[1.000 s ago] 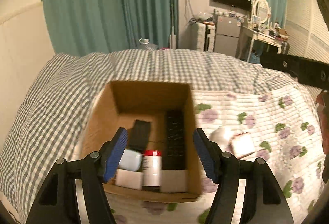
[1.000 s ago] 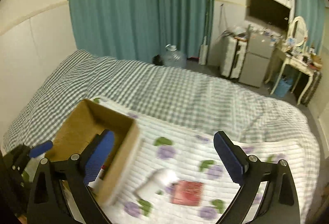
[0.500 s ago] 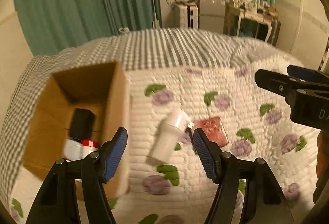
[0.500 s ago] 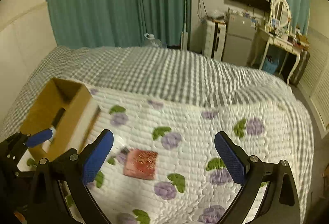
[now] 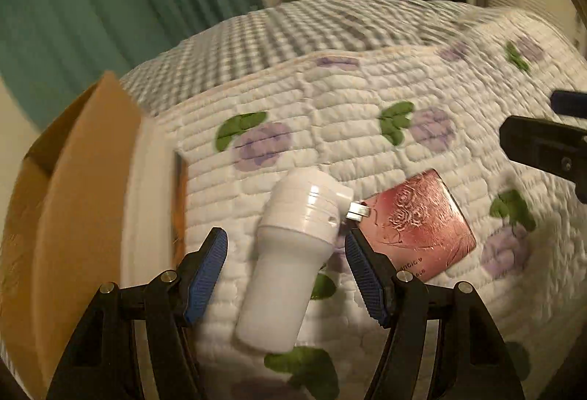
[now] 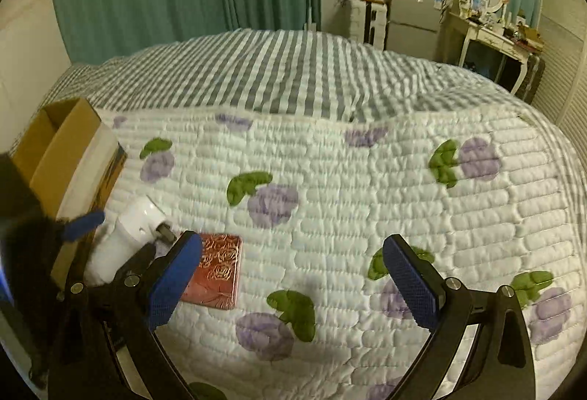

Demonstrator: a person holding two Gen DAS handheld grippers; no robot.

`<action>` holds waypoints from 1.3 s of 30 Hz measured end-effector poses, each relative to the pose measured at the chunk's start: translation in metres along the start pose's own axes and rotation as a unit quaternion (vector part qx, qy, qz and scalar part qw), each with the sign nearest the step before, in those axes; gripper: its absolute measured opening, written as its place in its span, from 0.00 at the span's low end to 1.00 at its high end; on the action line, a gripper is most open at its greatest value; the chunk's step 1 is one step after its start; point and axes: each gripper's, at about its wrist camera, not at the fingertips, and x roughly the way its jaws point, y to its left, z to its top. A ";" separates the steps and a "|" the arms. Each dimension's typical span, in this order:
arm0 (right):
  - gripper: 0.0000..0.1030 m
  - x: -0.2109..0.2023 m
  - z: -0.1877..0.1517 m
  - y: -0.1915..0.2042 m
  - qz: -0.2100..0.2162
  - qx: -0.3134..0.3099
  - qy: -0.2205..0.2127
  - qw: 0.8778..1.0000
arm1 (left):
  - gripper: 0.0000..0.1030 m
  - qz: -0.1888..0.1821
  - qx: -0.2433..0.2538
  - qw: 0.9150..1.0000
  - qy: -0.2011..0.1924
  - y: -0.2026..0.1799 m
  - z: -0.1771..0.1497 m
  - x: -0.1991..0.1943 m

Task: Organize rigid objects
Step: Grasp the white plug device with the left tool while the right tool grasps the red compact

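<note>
Left tool (image 5: 286, 270) spread wide around the white plastic cylinder gadget (image 5: 290, 253); right tool (image 6: 293, 281) wide, holding nothing; brown cardboard box (image 5: 73, 187) interior hidden.

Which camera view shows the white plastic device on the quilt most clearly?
The left wrist view: the white device lies whole between the open fingers. In the right wrist view it sits at the left edge, partly hidden.

A white plastic bottle (image 5: 290, 260) is lying on its side beside the cardboard box (image 5: 73, 187), its cap end touching a flat red case (image 5: 418, 224).
</note>
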 end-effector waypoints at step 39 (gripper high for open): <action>0.93 0.043 -0.015 0.062 0.106 -0.161 0.069 0.979 | 0.31 -0.020 -0.182 0.983 0.023 0.027 -0.066 -0.042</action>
